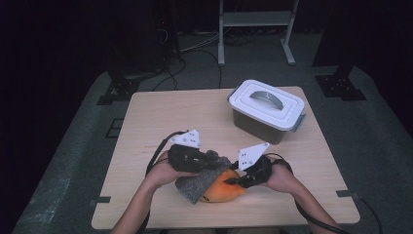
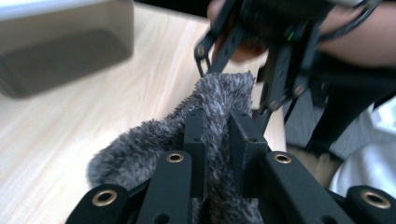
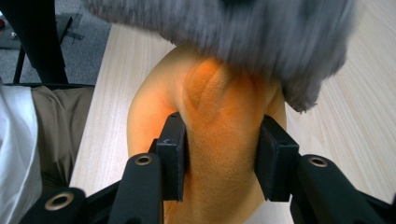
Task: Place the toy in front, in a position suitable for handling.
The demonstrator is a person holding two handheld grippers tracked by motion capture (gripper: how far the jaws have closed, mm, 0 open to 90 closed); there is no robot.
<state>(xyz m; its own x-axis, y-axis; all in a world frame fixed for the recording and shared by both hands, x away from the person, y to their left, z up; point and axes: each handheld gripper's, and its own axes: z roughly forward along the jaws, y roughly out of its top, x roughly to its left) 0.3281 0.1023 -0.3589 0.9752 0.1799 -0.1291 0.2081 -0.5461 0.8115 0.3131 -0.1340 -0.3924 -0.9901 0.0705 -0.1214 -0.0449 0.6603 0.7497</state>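
A pale wooden worktop [image 1: 160, 112] stands on grey carpeted floor [image 1: 68, 161] in a dim room whose far wall is lost in darkness. Beyond the claws, black cables [image 1: 195, 53] trail across the floor past the legs of a white metal frame [image 1: 255, 22]. Dark stand bases [image 1: 341, 85] flank the worktop's far corners, and black tape marks [image 1: 100, 201] sit at its near edges.

Black two-jaw left tool [image 2: 217, 133], brass rivets, right tool [image 3: 219, 144], white plates, black cables
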